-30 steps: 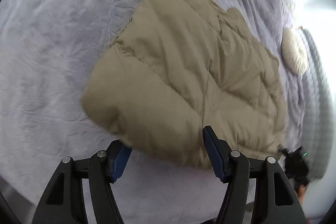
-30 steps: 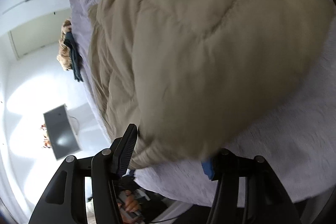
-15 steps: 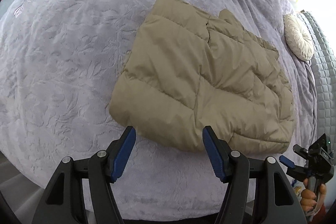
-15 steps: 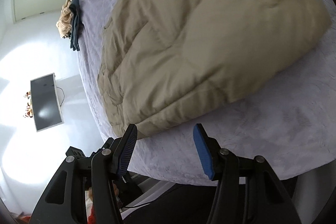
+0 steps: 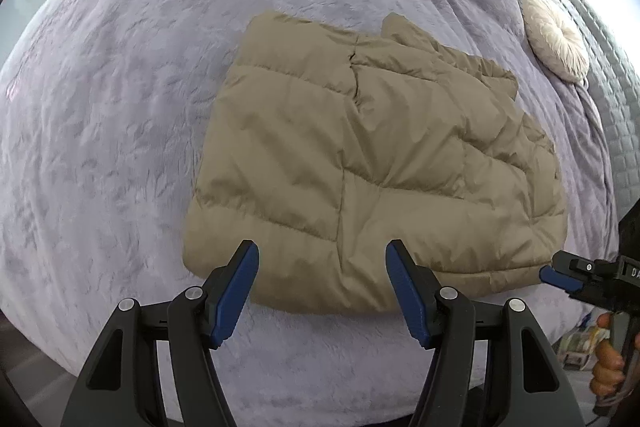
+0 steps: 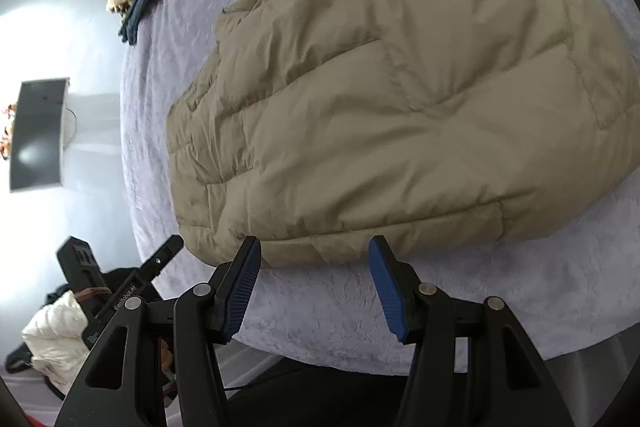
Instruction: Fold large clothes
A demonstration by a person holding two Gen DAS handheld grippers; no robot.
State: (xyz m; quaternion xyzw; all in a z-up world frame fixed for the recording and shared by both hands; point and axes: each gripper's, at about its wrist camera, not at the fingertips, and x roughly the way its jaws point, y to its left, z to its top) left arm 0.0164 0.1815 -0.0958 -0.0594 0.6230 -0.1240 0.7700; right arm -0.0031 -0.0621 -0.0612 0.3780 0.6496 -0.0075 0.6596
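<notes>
Folded tan puffer jacket (image 5: 372, 163) on bed (image 5: 100, 107); L gripper (image 5: 322, 267) & R gripper (image 6: 314, 261) both wide, empty; no legible writing

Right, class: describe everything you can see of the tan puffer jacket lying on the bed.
The tan puffer jacket is a quilted, padded garment with stitched seams that split it into puffy panels, in smooth, slightly creased fabric. It lies folded into a rough rectangle, flat on the lavender bedspread, which is all that touches it. The left gripper and right gripper are both open at its near edge, gripping nothing. No zip, hood or sleeve shows clearly.
</notes>
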